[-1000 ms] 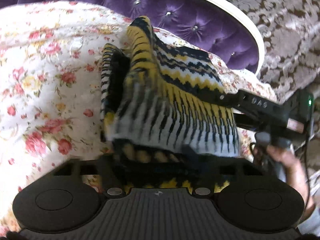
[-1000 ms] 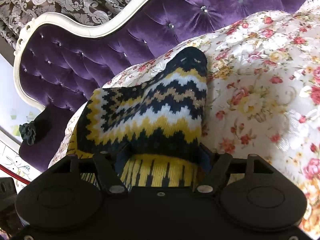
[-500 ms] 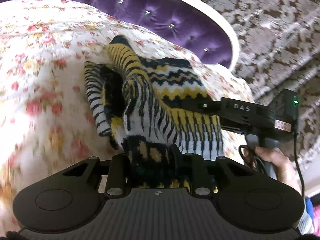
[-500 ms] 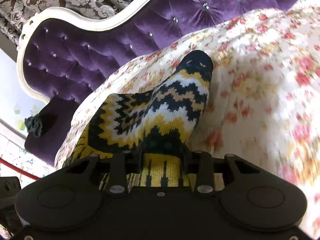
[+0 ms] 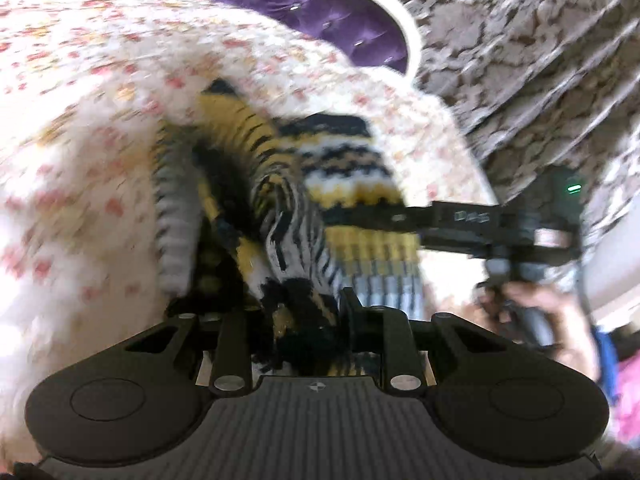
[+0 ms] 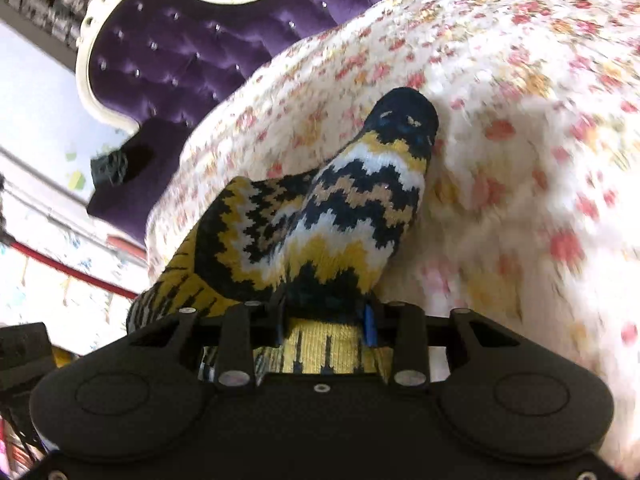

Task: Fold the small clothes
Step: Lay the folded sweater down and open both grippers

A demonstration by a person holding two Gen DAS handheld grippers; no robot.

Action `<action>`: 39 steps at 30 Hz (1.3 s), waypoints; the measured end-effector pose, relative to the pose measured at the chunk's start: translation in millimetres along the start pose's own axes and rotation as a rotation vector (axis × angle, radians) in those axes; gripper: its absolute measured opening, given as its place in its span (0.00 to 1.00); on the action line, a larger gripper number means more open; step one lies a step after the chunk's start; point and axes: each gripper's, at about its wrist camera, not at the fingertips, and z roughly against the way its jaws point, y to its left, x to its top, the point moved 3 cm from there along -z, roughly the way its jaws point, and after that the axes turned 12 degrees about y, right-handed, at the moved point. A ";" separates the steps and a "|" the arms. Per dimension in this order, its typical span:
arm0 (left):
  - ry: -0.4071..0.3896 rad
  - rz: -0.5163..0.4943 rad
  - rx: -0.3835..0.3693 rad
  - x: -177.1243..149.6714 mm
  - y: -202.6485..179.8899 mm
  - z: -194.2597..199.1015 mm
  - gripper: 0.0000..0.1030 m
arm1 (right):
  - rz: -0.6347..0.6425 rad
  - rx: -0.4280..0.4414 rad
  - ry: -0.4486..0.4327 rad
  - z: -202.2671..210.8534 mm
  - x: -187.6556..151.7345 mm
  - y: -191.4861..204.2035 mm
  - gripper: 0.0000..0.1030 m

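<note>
A knitted garment (image 5: 352, 168) with yellow, black and white zigzags lies bunched on the floral bedspread (image 5: 100, 160). My left gripper (image 5: 304, 300) is shut on a gathered, fringed edge of it. In the left wrist view my right gripper (image 5: 400, 218) comes in from the right and clamps the same knit, with a hand (image 5: 540, 300) on its handle. The right wrist view shows the garment (image 6: 352, 216) rising in a peak ahead of my right gripper (image 6: 324, 308). Its jaws are opening slightly, with the knit's yellow hem still pinched between them.
The floral bedspread (image 6: 520, 160) fills most of both views. A tufted purple headboard (image 6: 180, 48) with a white frame stands behind it. Brown patterned drapery (image 5: 520, 40) hangs at the right of the left wrist view.
Both grippers have drawn back from the headboard, dragging the knit along the bedspread. Their jaws have narrowed on the fabric, which is now more gathered and stretched.
</note>
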 end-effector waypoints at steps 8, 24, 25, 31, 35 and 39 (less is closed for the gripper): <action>-0.043 0.105 0.147 -21.3 32.4 -7.6 0.33 | -0.018 -0.145 -0.161 15.0 -26.6 -11.1 0.60; -0.265 -0.036 0.338 25.2 -7.6 20.2 0.33 | 0.152 -0.303 -0.323 28.1 -30.1 26.7 0.71; -0.260 -0.035 0.348 30.2 -5.9 13.6 0.33 | 0.150 -0.304 -0.323 26.7 -28.5 25.4 0.71; -0.195 0.068 0.395 46.3 35.1 -19.3 0.37 | 0.119 -0.359 -0.292 6.1 -13.7 6.7 0.71; -0.191 0.102 0.388 44.0 52.0 -22.4 0.45 | 0.080 -0.363 -0.248 -7.8 -12.5 -9.2 0.74; -0.199 0.082 0.419 41.4 48.3 -23.0 0.47 | 0.070 -0.375 -0.251 -17.2 -15.6 -13.5 0.79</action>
